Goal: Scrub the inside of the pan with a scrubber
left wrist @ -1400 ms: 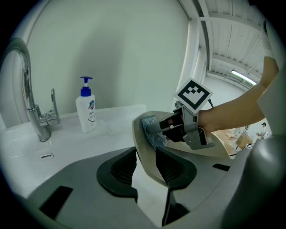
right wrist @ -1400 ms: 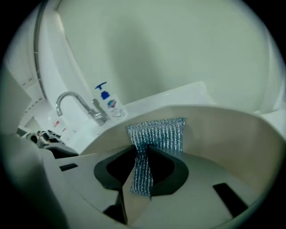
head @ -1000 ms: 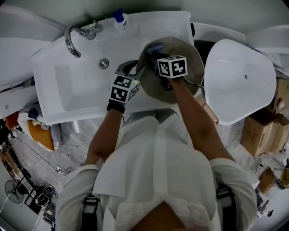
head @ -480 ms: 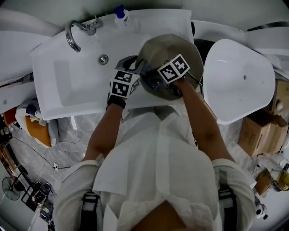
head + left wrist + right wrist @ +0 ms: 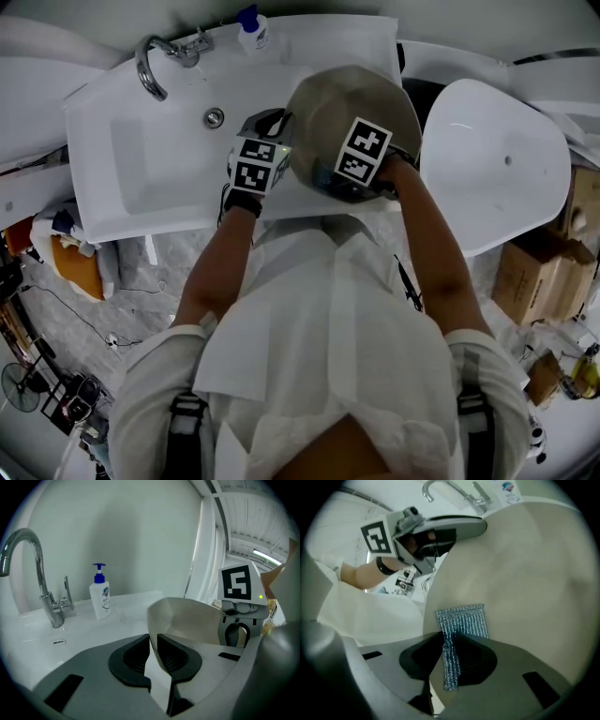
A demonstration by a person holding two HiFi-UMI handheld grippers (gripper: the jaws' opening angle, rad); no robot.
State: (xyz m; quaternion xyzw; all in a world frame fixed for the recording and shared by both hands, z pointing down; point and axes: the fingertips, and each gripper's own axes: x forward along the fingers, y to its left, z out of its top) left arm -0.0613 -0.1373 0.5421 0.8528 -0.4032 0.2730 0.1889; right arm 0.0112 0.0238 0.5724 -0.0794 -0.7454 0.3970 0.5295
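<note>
White sink (image 5: 141,178), with the pan (image 5: 347,103) at its right end. The left gripper (image 5: 153,651), jaws just closing, pinches the pan's rim. The right gripper (image 5: 449,656), also just closing, clamps the scrubber (image 5: 461,620) against the inside. Hard strokes could slip that thin rim grip. The bottle (image 5: 101,597) label is unreadable.

tilted beige pan (image 5: 352,108), silvery-blue mesh scrubber (image 5: 461,620) flat against its inner surface
</note>
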